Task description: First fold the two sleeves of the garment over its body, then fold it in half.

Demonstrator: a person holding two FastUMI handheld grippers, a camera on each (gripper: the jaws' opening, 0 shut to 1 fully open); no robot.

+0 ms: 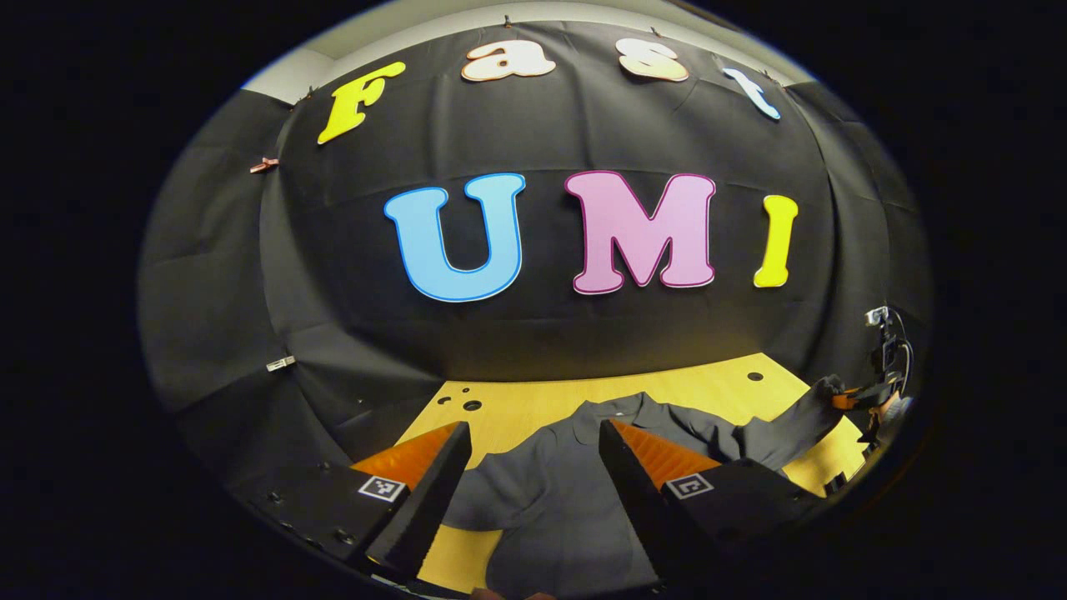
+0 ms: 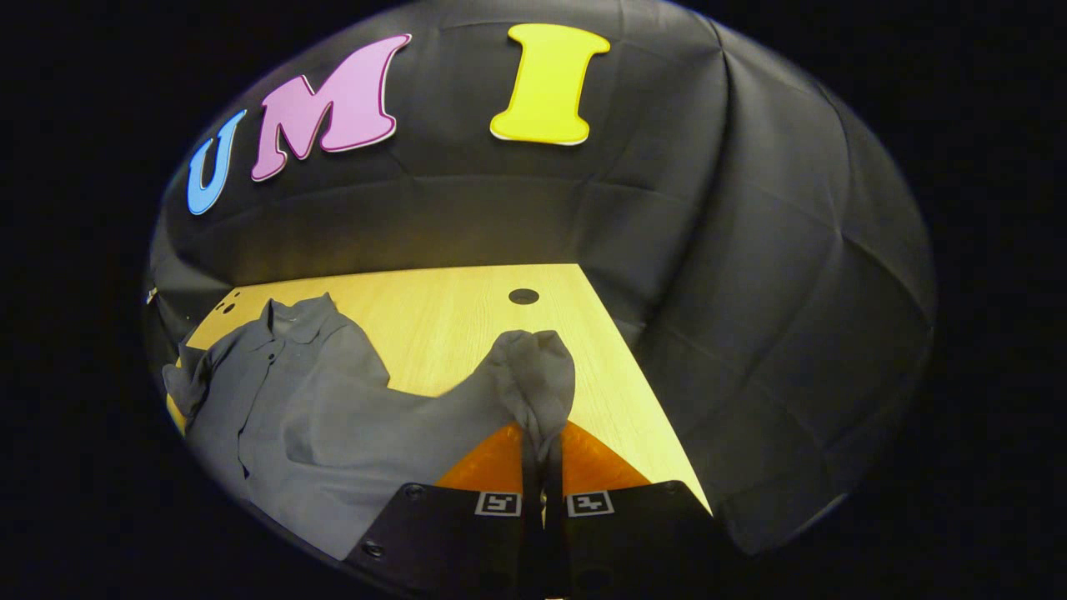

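A dark grey collared shirt lies spread on the light wooden table, collar toward the far wall. My right gripper is shut on the cuff end of one sleeve, whose cloth bunches up above the fingertips and is lifted off the table. In the left gripper view the shirt lies below and ahead, and my left gripper is open above its body with nothing between the fingers. At the far right of that view the other gripper holds the raised sleeve.
The table has small round holes near its far edge. The black cloth wall stands close behind the table and wraps round both sides. The table's right edge runs just beside my right gripper.
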